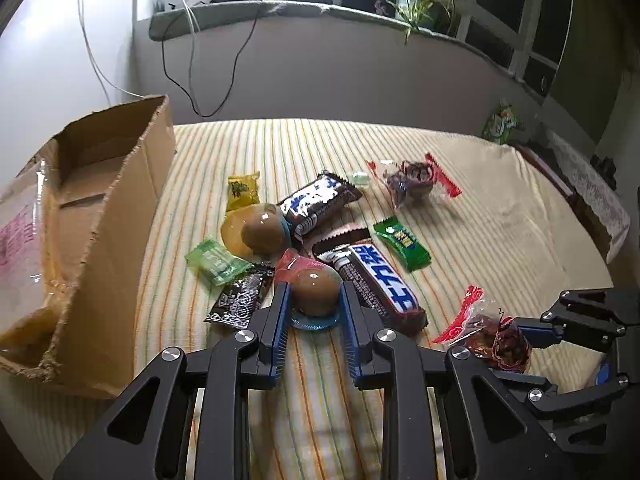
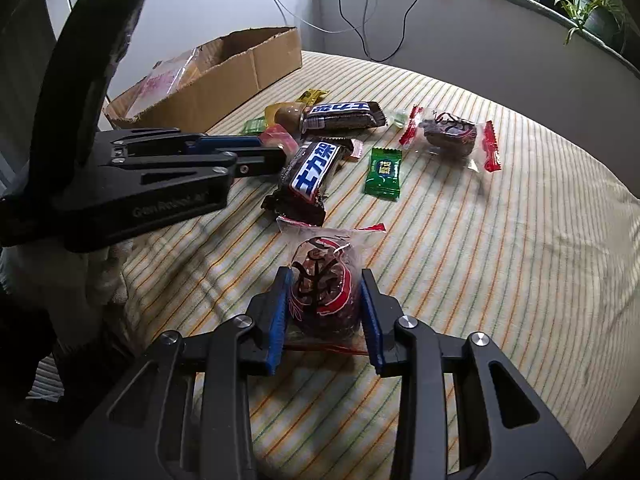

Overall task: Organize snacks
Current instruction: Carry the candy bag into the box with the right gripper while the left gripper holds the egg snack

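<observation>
STEP: double pick-up | left gripper (image 1: 314,300) – jaws closed on wrapped brown egg (image 1: 314,293) in the snack pile | right gripper (image 2: 325,294) – clamped on red-wrapped snack (image 2: 324,292) on striped cloth (image 2: 500,280) | NEXT: likely lift both, carry to cardboard box (image 1: 100,220) at left

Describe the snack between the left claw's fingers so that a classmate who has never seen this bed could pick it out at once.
Start at the cardboard box on the striped bedsheet; beside it lies a heap of snacks. At the heap's near edge, between the fingers of the left claw, sits a brown packaged egg. Its wrapper is red, while the other egg sits in yellow.
</observation>
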`<state>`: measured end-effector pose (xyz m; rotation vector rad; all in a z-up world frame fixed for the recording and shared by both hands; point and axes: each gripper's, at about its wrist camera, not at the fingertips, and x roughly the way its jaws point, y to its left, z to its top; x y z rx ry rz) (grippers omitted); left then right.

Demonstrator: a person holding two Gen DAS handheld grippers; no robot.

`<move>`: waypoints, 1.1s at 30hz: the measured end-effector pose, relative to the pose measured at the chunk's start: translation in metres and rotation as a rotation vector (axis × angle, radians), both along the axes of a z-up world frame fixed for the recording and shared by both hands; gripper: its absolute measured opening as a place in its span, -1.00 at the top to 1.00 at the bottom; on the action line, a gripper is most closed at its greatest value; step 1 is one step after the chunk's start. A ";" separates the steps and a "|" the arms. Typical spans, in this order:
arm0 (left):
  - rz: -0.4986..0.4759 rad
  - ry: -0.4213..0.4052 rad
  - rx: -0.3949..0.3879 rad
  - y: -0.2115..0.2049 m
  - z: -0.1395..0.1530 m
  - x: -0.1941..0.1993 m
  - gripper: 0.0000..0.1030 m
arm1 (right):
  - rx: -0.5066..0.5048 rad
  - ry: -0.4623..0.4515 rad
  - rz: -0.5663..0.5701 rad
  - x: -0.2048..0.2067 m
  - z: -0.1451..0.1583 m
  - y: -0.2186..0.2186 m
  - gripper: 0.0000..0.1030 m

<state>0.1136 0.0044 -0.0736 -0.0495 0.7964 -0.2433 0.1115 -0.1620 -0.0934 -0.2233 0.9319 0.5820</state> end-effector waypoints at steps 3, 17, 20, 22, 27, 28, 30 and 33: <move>0.005 -0.020 -0.014 0.002 0.008 -0.004 0.56 | 0.022 0.006 -0.009 0.000 0.006 -0.004 0.34; 0.075 -0.131 -0.051 0.041 0.047 -0.029 0.56 | 0.030 -0.097 0.020 0.009 0.049 0.020 0.34; 0.105 -0.149 -0.048 0.056 0.053 -0.034 0.56 | 0.045 -0.118 0.035 0.016 0.062 0.032 0.34; 0.129 -0.159 -0.048 0.067 0.057 -0.036 0.56 | 0.056 -0.129 0.045 0.020 0.069 0.040 0.34; 0.172 -0.167 -0.046 0.089 0.059 -0.038 0.56 | 0.098 -0.128 0.070 0.047 0.086 0.064 0.34; 0.180 -0.167 -0.043 0.093 0.059 -0.038 0.56 | 0.107 -0.121 0.075 0.052 0.088 0.068 0.34; 0.190 -0.165 -0.044 0.099 0.058 -0.036 0.56 | 0.128 -0.108 0.080 0.065 0.092 0.077 0.34; 0.205 -0.162 -0.047 0.108 0.057 -0.034 0.56 | 0.142 -0.109 0.089 0.083 0.098 0.095 0.34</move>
